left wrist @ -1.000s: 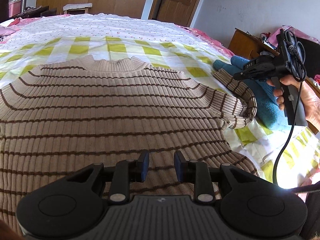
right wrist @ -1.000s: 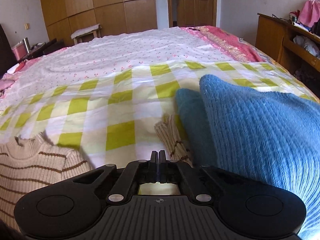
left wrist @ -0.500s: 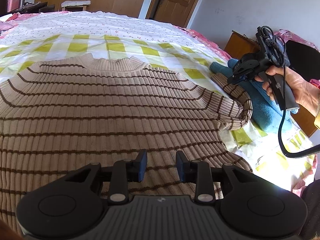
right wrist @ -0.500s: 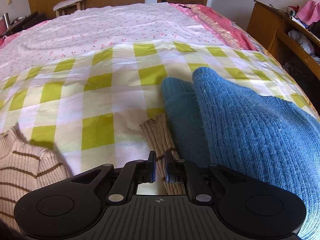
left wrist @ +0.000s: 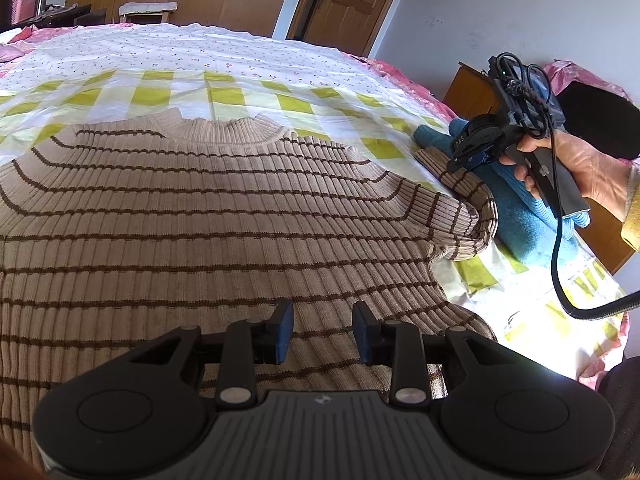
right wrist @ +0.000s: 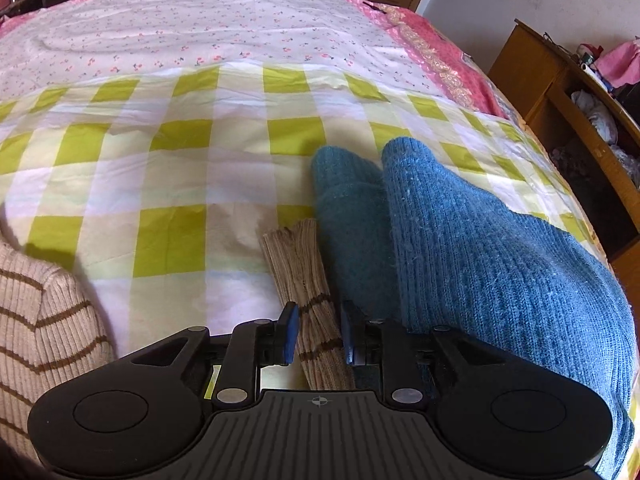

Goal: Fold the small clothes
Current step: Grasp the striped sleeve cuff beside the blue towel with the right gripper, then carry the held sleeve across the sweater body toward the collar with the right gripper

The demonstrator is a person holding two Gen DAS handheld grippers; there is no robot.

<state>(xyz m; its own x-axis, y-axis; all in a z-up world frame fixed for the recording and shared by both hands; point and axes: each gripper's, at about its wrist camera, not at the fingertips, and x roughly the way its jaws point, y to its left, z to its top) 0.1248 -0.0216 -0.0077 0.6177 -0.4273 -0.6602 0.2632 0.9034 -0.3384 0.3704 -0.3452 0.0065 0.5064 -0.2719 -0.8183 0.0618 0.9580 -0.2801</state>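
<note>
Here the checked bedsheet [right wrist: 172, 240] carries the striped sweater [left wrist: 180, 216]; both grippers' jaws stand apart, the right's just widened.

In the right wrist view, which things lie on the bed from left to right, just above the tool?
Striped beige sweater → bare checked bedsheet → beige sleeve cuff, lying between the open fingers of the right tool → blue knitted garment.

White letters "DAS" on the side of the right claw [left wrist: 454, 166], nothing else legible
</note>
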